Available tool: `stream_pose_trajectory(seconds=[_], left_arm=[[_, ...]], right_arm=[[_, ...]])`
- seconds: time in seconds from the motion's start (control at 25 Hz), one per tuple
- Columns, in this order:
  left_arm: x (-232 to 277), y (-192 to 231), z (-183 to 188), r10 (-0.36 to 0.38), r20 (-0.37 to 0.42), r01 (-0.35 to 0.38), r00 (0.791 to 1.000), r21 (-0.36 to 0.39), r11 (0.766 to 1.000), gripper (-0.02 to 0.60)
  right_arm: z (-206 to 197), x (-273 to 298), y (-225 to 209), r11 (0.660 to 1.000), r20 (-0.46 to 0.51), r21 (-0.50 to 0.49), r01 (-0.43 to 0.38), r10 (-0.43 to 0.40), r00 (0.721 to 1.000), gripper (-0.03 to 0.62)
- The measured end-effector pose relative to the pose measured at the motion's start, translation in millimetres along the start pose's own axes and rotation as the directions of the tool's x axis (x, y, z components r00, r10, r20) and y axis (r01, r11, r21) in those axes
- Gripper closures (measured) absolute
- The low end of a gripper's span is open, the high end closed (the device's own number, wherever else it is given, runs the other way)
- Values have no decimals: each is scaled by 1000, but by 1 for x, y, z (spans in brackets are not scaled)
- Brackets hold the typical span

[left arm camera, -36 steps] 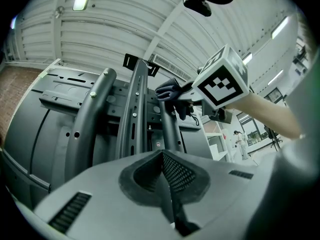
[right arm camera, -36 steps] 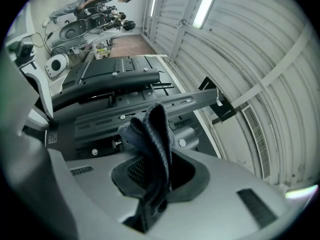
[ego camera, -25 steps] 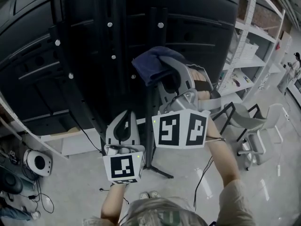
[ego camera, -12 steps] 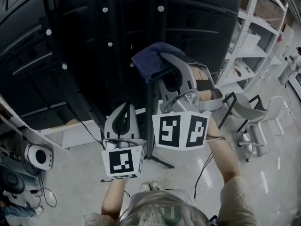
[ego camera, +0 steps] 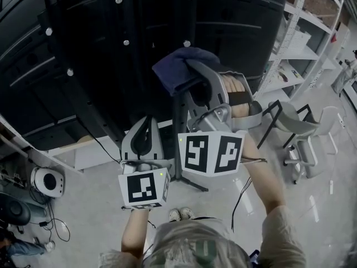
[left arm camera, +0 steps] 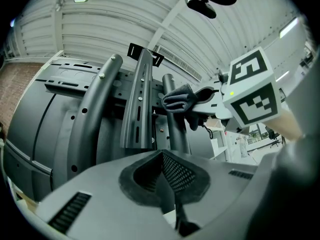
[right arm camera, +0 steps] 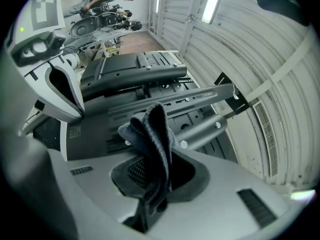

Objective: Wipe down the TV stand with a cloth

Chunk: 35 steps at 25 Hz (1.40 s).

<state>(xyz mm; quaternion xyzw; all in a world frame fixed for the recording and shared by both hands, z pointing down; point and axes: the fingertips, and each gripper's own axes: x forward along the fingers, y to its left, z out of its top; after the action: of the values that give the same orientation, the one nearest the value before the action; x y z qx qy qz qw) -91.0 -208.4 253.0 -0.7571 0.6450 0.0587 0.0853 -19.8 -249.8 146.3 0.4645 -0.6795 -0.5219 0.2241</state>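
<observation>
One dark cloth [right arm camera: 150, 129] sits pinched in the right tongs [right arm camera: 155, 176].

white shelving [ego camera: 295, 74] right; grey chair [ego camera: 293, 130] beside it

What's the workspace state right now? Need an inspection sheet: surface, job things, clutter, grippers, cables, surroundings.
Surface: TV stand, dark metal uprights against the TV back panel; dirt cannot be judged.
Job's things: dark blue cloth, bunched, apparently up against a stand upright.
Clutter: round white device on the floor, left.
Grippers: right gripper shut on the cloth; left gripper shut, empty, held lower.
Cables: thin cable loose on the floor; more near the round white device.
Surroundings: chair and shelving at right.
</observation>
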Motion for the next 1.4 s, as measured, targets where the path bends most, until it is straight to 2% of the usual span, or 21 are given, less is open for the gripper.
stream_pose_trajectory(seconds=[0.64, 1.4], left_arm=[[-8, 0, -11, 1, -13, -1, 1000, -27, 1000, 566], [-14, 0, -35, -4, -65, 0, 998, -54, 999, 566]], right_arm=[[-16, -11, 46, 994, -34, 45, -97, 98, 995, 537], [-46, -25, 120, 968, -99, 90, -234, 242, 965, 537]])
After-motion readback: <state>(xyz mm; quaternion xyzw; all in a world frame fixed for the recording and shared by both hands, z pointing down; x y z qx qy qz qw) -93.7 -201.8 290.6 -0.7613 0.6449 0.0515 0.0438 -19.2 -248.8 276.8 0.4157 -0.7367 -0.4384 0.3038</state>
